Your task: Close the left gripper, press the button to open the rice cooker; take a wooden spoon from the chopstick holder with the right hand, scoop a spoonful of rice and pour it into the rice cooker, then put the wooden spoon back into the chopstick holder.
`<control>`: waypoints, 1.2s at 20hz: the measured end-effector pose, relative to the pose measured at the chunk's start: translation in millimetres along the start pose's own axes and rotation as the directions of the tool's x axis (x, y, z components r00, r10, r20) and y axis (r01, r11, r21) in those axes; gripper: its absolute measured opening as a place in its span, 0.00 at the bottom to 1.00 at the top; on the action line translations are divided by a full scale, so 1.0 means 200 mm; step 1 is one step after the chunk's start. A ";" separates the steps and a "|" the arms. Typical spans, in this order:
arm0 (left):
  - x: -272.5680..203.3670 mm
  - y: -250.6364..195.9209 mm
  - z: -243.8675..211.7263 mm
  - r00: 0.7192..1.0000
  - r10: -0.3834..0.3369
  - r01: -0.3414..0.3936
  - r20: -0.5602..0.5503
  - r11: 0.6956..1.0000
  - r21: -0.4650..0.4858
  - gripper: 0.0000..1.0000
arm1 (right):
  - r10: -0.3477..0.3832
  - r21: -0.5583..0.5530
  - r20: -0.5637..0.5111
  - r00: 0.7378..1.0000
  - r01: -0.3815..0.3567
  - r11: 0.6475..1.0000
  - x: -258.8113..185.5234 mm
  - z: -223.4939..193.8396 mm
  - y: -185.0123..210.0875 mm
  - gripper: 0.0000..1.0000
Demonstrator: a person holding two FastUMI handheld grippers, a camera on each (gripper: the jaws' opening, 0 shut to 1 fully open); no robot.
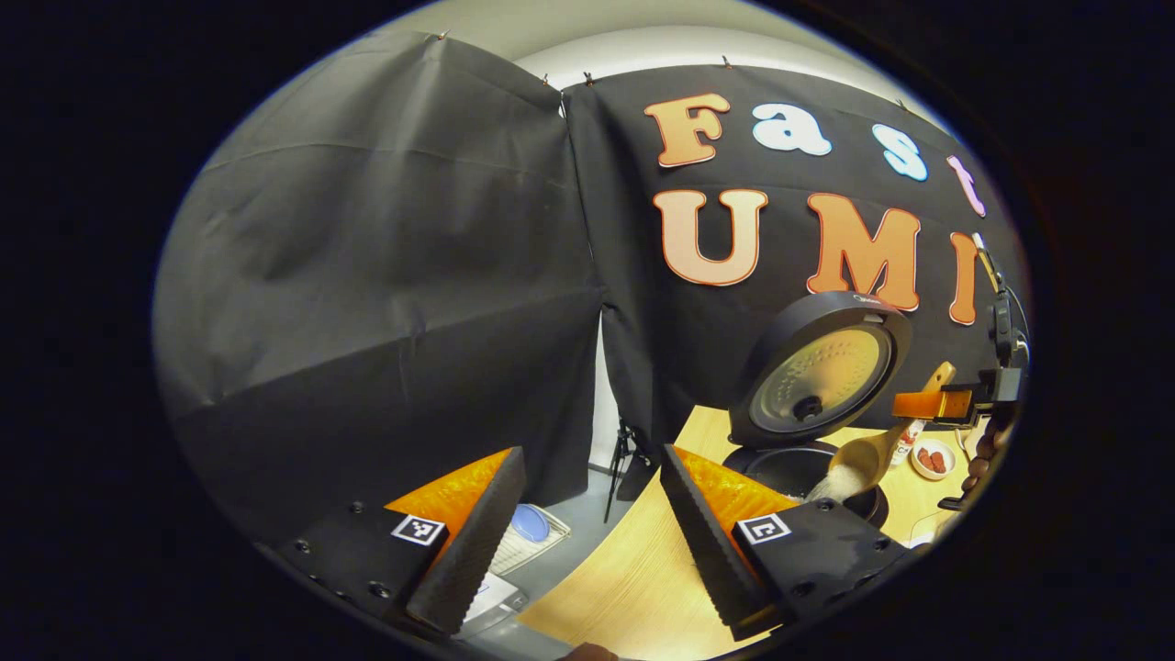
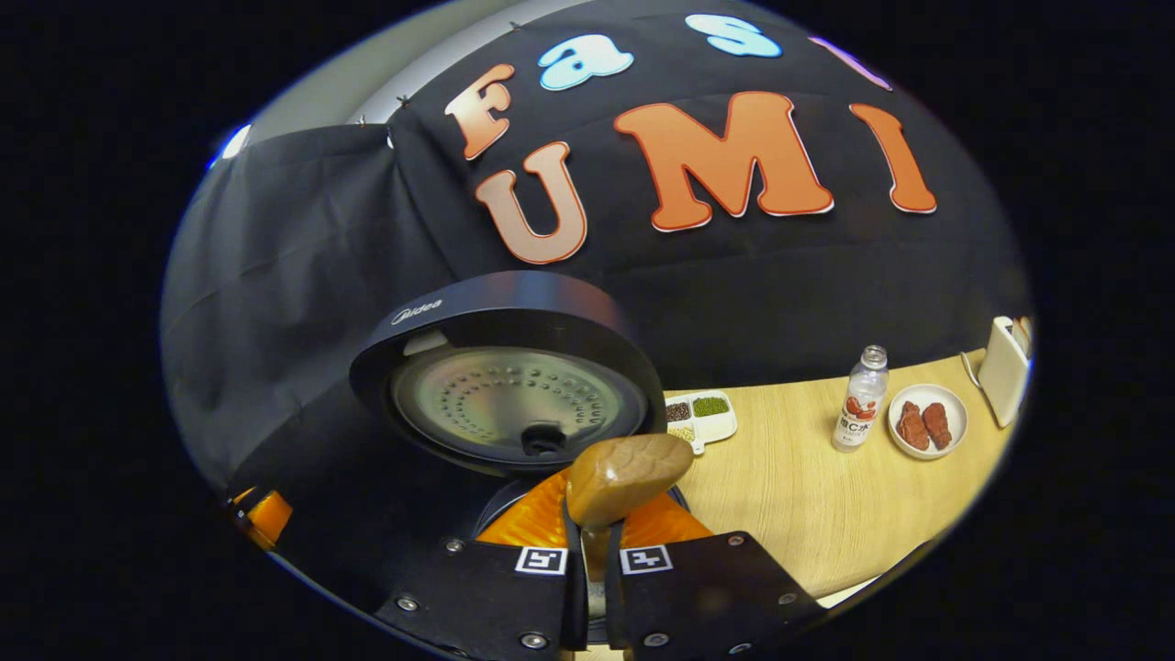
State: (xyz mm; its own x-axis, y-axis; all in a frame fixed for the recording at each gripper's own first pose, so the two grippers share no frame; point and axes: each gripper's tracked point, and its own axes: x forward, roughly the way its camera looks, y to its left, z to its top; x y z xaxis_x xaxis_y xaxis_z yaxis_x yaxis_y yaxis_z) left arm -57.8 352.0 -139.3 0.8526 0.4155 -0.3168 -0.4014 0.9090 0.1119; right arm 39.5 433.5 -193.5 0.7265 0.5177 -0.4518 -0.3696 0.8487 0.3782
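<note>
The black rice cooker point(image 1: 789, 468) stands open, its round lid point(image 1: 817, 372) raised upright behind the pot. A wooden spoon point(image 1: 867, 454) is tipped over the pot and white rice point(image 1: 840, 482) spills from it into the cooker. My right gripper point(image 1: 936, 404) is shut on the spoon's handle at the far right. In the right gripper view the gripper point(image 2: 594, 542) clamps the handle, the back of the spoon's bowl point(image 2: 629, 477) faces me, and the lid point(image 2: 514, 395) rises just beyond. My left gripper point(image 1: 592, 459) is open and holds nothing, left of the cooker at the table edge.
On the wooden table point(image 2: 808, 514) lie a divided dish of beans point(image 2: 702, 413), a small bottle point(image 2: 858, 399), a plate of red pieces point(image 2: 927, 422) and a white object point(image 2: 1005, 367) at the right edge. Below the table's left edge sits a white basket point(image 1: 532, 532).
</note>
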 end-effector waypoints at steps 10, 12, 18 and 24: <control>-0.03 0.08 0.00 0.999 0.035 -0.035 -0.003 0.999 -0.007 1.00 | 0.091 -0.297 0.103 0.991 -0.057 0.953 -0.02 0.17 0.17 0.07; -0.03 0.07 -0.01 0.999 0.032 -0.032 -0.001 0.999 -0.009 1.00 | 0.121 -0.347 0.109 0.987 -0.076 0.935 -0.03 0.18 0.22 0.07; -0.03 0.05 0.02 0.999 0.031 -0.031 0.016 1.000 -0.002 1.00 | 0.189 -0.498 0.166 0.968 -0.083 0.863 -0.10 0.25 0.33 0.07; -0.05 0.04 0.01 0.999 0.035 -0.035 0.009 0.999 -0.011 0.97 | 0.209 -0.514 0.186 0.960 -0.086 0.853 -0.15 0.25 0.37 0.07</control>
State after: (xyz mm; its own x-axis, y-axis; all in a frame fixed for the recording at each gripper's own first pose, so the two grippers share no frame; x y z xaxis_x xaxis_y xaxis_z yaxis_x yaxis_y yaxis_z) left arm -69.1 354.5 -133.9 0.8410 0.4475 -0.3039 -0.4349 0.8935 0.1122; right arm 18.7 474.5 -111.6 0.7278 0.6545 -0.2048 -0.6760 0.7349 -0.0536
